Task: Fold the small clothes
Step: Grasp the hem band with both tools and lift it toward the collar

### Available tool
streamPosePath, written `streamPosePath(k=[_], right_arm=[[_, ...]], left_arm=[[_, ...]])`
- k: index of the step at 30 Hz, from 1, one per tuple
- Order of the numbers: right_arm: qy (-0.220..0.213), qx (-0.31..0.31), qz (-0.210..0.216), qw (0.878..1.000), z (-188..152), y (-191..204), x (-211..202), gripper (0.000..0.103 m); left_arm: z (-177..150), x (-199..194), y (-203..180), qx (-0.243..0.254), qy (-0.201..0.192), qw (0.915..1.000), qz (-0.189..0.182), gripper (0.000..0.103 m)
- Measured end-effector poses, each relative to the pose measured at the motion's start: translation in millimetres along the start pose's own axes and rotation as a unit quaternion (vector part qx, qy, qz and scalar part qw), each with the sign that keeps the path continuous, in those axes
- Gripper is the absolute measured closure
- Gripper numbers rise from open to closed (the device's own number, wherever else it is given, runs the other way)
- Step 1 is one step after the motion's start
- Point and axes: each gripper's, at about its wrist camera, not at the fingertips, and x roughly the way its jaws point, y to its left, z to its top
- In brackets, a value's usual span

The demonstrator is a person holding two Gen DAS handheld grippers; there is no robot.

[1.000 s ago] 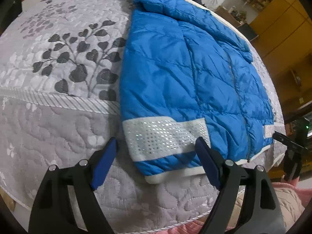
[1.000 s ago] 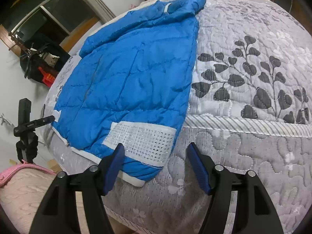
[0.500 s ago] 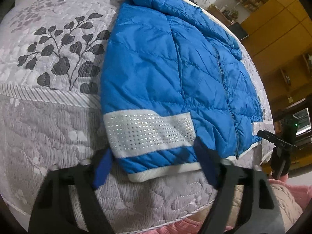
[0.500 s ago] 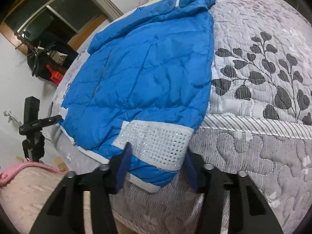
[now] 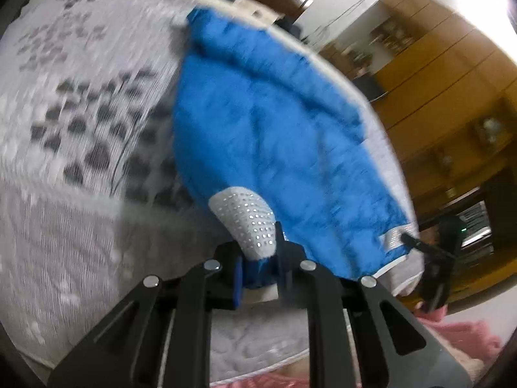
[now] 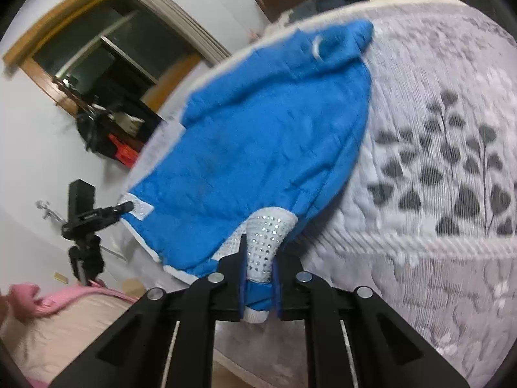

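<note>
left gripper (image 5: 258, 271) pinching near hem of blue jacket (image 5: 274, 135) at its studded white band (image 5: 248, 220), right gripper (image 6: 258, 287) clamped on the other hem corner, jacket lifted off grey leaf-print bedspread (image 6: 452, 168), collar at far edge

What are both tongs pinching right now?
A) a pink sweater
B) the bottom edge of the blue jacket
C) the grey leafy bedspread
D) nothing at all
B: the left tongs and the right tongs are each shut on the hem of the blue jacket, by its white studded band.
</note>
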Motion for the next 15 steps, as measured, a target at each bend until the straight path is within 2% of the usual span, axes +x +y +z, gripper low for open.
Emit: streamPosePath(k=[8, 15], right_arm=[[-0.051, -0.028, 0.017, 0.998, 63.3, 19.4, -27.8, 0.092], [-0.055, -0.008, 0.030, 0.998, 129.6, 9.3, -21.7, 0.092]], left_arm=[[61.5, -14.6, -23.3, 0.020, -0.047, 0.9968, -0.063, 0.089], [130.8, 1.4, -21.6, 0.000, -0.061, 0.9932, -0.099, 0.089]])
